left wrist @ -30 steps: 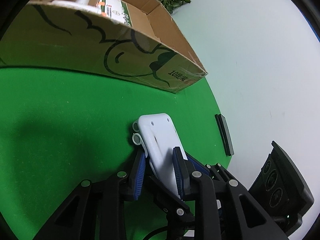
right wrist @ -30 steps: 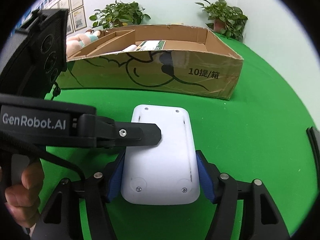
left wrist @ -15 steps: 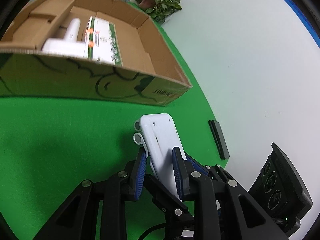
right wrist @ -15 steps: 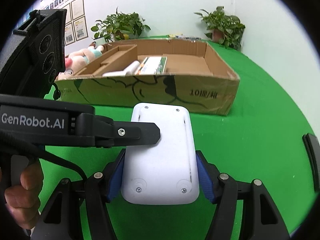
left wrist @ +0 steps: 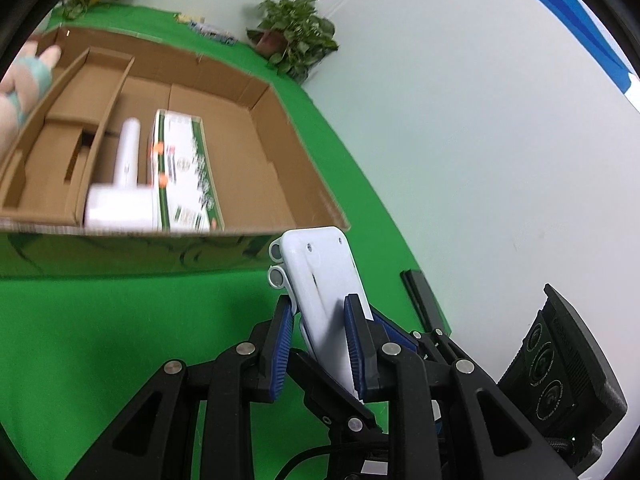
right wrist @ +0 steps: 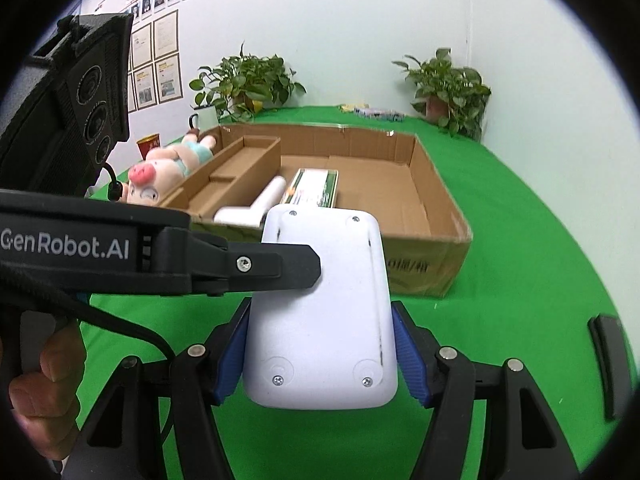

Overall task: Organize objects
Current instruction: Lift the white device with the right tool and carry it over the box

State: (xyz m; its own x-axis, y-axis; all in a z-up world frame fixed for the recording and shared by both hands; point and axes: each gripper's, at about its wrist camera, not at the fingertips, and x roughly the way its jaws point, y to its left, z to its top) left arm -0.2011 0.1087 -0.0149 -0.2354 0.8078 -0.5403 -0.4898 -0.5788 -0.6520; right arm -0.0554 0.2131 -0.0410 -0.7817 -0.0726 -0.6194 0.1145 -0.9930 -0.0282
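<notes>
The white plastic case [right wrist: 320,312] is in both my grips, held above the green desk [right wrist: 520,300] just in front of the cardboard box [right wrist: 424,268]. My right gripper [right wrist: 320,354] has its jaws closed on the case's two long sides near its near end, blue pads [right wrist: 408,356] pressed against the plastic. My left gripper [left wrist: 320,344] clamps the same case [left wrist: 324,280] across its thin dimension, one jaw on each broad face; in the right view its black finger [right wrist: 276,266] lies over the case's left edge. The case's far end reaches up to the box's front wall in both views.

Inside the box [left wrist: 256,132] lie a white T-shaped tool [left wrist: 124,184] and, touching it on its right, a green-and-white carton [left wrist: 180,172]; a cardboard divider tray [right wrist: 236,176] fills the left part. A plush pig [right wrist: 160,172] lies outside the box's left wall. Two potted plants [right wrist: 248,80] stand at the back of the desk, and a flat black object [right wrist: 604,360] rests on the desk to the right.
</notes>
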